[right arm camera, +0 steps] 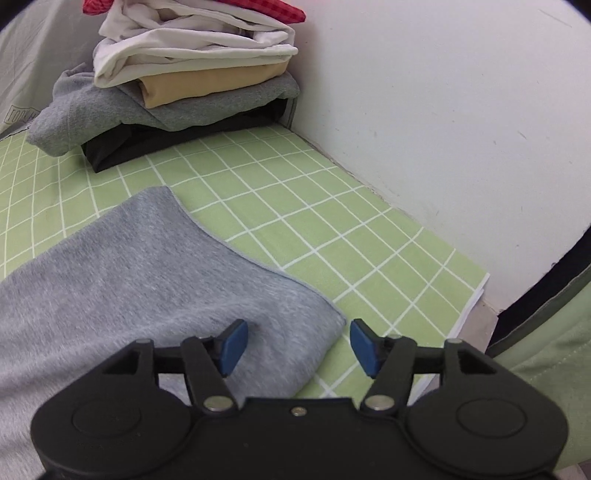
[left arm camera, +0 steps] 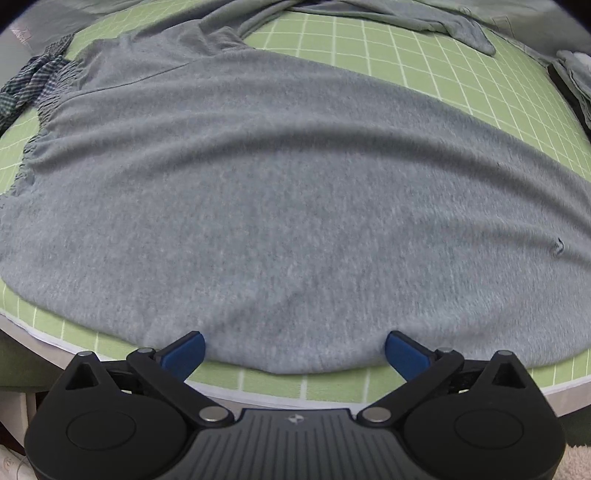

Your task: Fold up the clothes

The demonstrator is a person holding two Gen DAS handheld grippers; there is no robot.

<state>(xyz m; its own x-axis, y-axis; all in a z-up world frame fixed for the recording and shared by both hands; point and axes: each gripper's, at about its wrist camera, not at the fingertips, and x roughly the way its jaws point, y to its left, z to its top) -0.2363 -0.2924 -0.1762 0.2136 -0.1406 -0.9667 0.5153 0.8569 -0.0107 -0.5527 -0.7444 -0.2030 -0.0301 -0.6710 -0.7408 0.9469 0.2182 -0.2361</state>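
A grey fleecy garment (left arm camera: 280, 206) lies spread flat over the green checked sheet (left arm camera: 424, 59), with a gathered waistband at its left end. My left gripper (left arm camera: 294, 350) hovers over its near edge, open, blue pads wide apart and nothing between them. In the right wrist view the same grey garment (right arm camera: 147, 273) shows a folded corner near the sheet's edge. My right gripper (right arm camera: 298, 341) stands open above that corner; the pads press on nothing.
A stack of folded clothes (right arm camera: 192, 66), white, tan, grey and black, sits in the far corner against the white wall (right arm camera: 443, 110). A dark checked cloth (left arm camera: 33, 81) lies at the far left. Loose grey-green clothing (left arm camera: 406, 18) lies along the back. The mattress edge (left arm camera: 258, 398) runs just below my left gripper.
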